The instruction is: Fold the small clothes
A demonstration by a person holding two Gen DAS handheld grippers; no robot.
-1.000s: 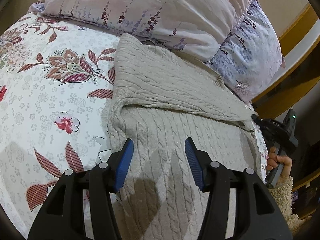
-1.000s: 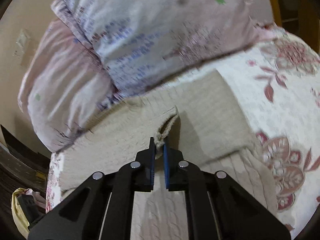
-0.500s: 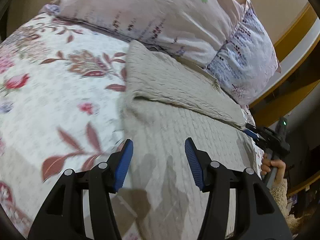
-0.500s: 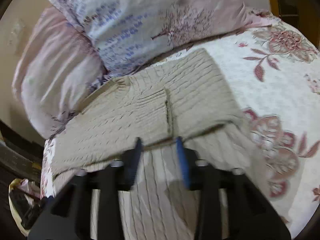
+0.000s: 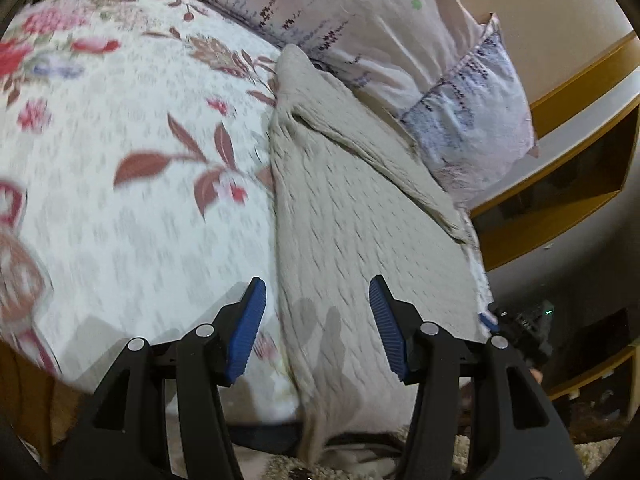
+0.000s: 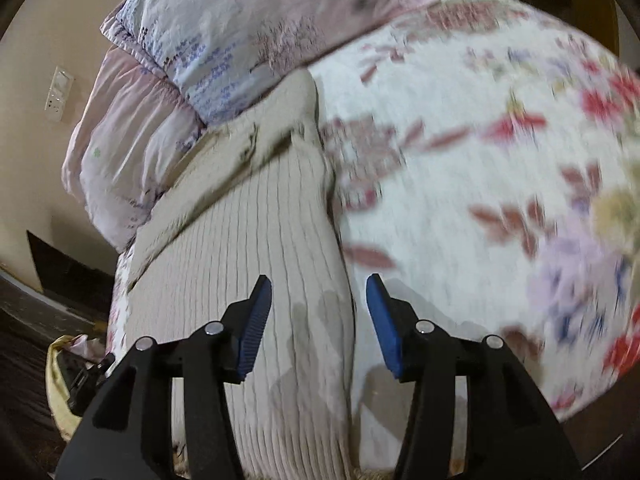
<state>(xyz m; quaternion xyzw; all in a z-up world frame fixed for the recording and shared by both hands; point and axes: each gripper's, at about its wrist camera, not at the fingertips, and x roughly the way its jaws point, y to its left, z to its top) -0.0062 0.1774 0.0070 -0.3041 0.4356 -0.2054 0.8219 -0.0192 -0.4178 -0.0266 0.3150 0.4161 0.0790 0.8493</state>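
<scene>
Both grippers, left gripper (image 5: 316, 318) and right gripper (image 6: 319, 316), hang with jaws parted and empty above the near end of the beige knit sweater (image 5: 360, 216), whose long axis runs away toward the pillows (image 5: 360, 20) across the floral bedspread (image 5: 120, 140).

Floral bed (image 5: 120, 220), beige sweater (image 5: 352, 240), pillows (image 5: 360, 20)

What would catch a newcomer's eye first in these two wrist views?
The beige cable-knit sweater lies lengthwise on the floral bedspread, its top part folded over near the lilac pillows. Its lower end hangs over the bed's near edge. Both tools, left and right, stand open above that end, gripping nothing.
</scene>
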